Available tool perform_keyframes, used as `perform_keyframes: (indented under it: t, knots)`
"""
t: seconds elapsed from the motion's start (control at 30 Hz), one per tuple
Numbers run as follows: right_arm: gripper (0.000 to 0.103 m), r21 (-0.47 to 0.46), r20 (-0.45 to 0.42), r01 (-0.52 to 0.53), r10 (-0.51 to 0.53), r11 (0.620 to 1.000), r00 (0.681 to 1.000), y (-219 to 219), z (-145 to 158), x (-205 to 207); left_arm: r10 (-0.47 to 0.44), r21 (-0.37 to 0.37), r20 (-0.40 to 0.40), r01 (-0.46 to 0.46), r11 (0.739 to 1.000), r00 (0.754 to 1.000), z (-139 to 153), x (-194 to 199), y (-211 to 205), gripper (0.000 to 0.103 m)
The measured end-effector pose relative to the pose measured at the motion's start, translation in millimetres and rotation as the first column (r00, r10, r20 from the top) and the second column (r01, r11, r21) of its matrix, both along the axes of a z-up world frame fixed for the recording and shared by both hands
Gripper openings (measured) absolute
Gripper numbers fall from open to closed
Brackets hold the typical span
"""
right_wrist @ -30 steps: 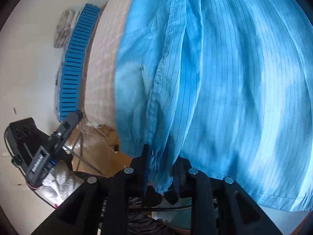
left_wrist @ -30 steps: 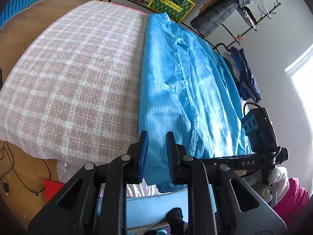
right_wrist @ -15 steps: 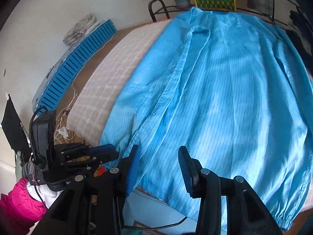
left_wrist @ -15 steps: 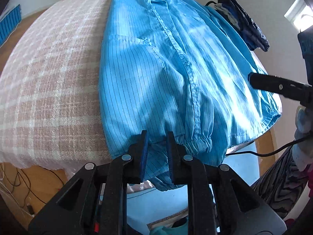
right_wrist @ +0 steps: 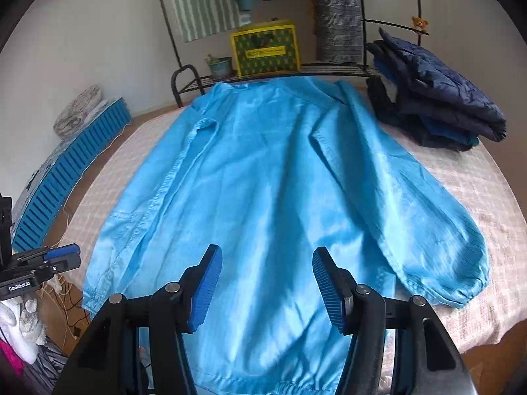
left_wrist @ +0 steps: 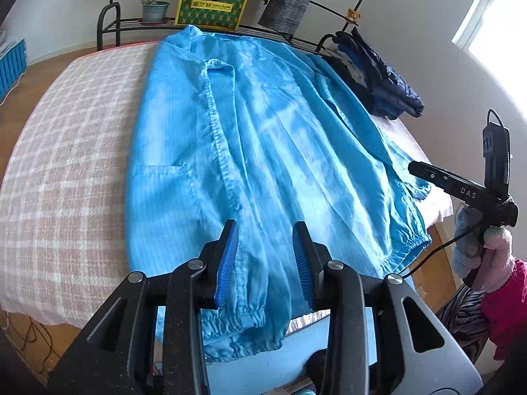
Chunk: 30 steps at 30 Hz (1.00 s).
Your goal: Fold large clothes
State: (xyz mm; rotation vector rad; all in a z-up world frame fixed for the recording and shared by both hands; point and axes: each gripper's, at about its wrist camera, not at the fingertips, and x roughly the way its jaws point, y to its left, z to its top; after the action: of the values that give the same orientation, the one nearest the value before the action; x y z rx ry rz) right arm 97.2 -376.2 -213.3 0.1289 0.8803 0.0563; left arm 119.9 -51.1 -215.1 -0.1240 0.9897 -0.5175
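A: Where was the blue garment [right_wrist: 263,181]?

B: It lay spread flat on the checked bed cover [left_wrist: 66,164], collar toward the far rack [right_wrist: 329,69], one sleeve out toward the folded dark jackets [right_wrist: 438,98].

A: State of the left tongs [left_wrist: 265,256]?

B: Released and opening, above the elastic cuff at the near edge; the pads gripped no cloth.

A: And the right tongs [right_wrist: 266,279]?

B: Released, jaws still widening, over the hem, nothing held.
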Motion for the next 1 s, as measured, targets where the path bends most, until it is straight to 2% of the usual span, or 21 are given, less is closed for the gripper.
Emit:
perform_keyframes:
  t: [0.1, 0.27, 0.37, 0.57, 0.63, 0.77, 0.8, 0.83, 0.9, 0.93, 0.97, 1.0]
  knots:
    - [0.061, -0.029, 0.009, 0.077, -0.077, 0.997, 0.997, -31.5, 2.3, -5.9, -0.026, -0.004, -0.016, 0.026, 1.0, 1.0, 5.0, 10.0, -19.5, 0.036]
    - [0.061, 0.026, -0.001, 0.211, -0.211, 0.977, 0.977, -94.6, 0.9, -14.0, -0.055, -0.024, -0.045, 0.054, 0.998, 0.997, 9.0, 24.2, -44.5, 0.037]
    - [0.061, 0.051, -0.031, 0.316, -0.315, 0.947, 0.949, -137.7, -5.2, -14.5, -0.053, -0.03, -0.039, 0.051, 0.998, 0.998, 12.0, 30.3, -50.4, 0.037]
    - [0.061, 0.054, -0.127, 0.502, -0.492, 0.863, 0.861, -215.5, -35.2, -4.8, -0.022, -0.042, -0.075, 0.019, 0.999, 0.997, -0.8, 38.6, -46.5, 0.043]
    - [0.061, 0.061, -0.166, 0.531, -0.516, 0.845, 0.84, -231.3, -46.9, 0.2, -0.019, -0.041, -0.092, 0.015, 0.999, 0.996, -6.7, 40.2, -44.9, 0.043]
    - [0.061, 0.057, -0.245, 0.534, -0.506, 0.844, 0.827, -240.0, -67.4, 15.6, -0.013, -0.027, -0.103, 0.011, 1.0, 0.995, -13.6, 41.2, -43.8, 0.043]
    - [0.057, 0.047, -0.261, 0.529, -0.5, 0.848, 0.825, -239.2, -71.6, 19.9, -0.014, -0.026, -0.103, 0.011, 1.0, 0.995, -14.5, 41.3, -43.4, 0.043]
    - [0.042, 0.051, -0.273, 0.517, -0.486, 0.854, 0.83, -237.8, -75.0, 23.6, -0.014, -0.024, -0.104, 0.012, 1.0, 0.995, -15.1, 41.3, -43.1, 0.043]
    - [0.023, 0.066, -0.281, 0.498, -0.463, 0.865, 0.841, -232.5, -77.7, 26.8, -0.014, -0.02, -0.102, 0.012, 1.0, 0.995, -15.6, 41.0, -42.1, 0.043]
    - [0.009, 0.063, -0.269, 0.495, -0.463, 0.867, 0.845, -230.5, -74.4, 27.0, -0.012, -0.02, -0.1, 0.01, 1.0, 0.995, -15.4, 41.3, -41.1, 0.043]
    - [0.002, 0.062, -0.251, 0.495, -0.467, 0.867, 0.848, -229.3, -68.0, 26.4, -0.012, -0.022, -0.099, 0.01, 1.0, 0.995, -15.0, 41.2, -40.6, 0.043]
    - [0.001, 0.041, -0.218, 0.509, -0.489, 0.86, 0.844, -229.0, -57.9, 23.8, -0.013, -0.024, -0.098, 0.01, 1.0, 0.995, -14.5, 41.0, -40.1, 0.043]
